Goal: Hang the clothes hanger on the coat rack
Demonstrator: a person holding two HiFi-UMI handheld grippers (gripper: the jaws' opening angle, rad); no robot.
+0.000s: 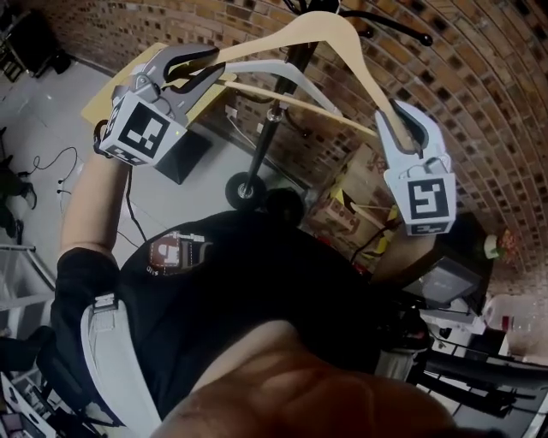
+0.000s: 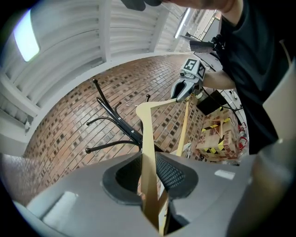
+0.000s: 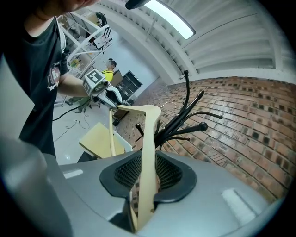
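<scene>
The pale wooden clothes hanger (image 1: 318, 24) with crossbar is raised in front of the black metal coat rack (image 1: 257, 158), near its curved upper arms. The left gripper (image 1: 204, 67) is partly closed, clamping the hanger end left of the rack. The right gripper (image 1: 392, 115) likewise clamps the end to the rack's right. A red brick wall (image 1: 479, 103) stands behind the rack.

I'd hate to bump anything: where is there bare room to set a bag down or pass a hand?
Bare grey floor lies left of the coat rack, beyond the yellow board. Right of the rack's foot it is crowded: a taped cardboard box and other gear. Up top, the rack's arms crowd the hanger.
</scene>
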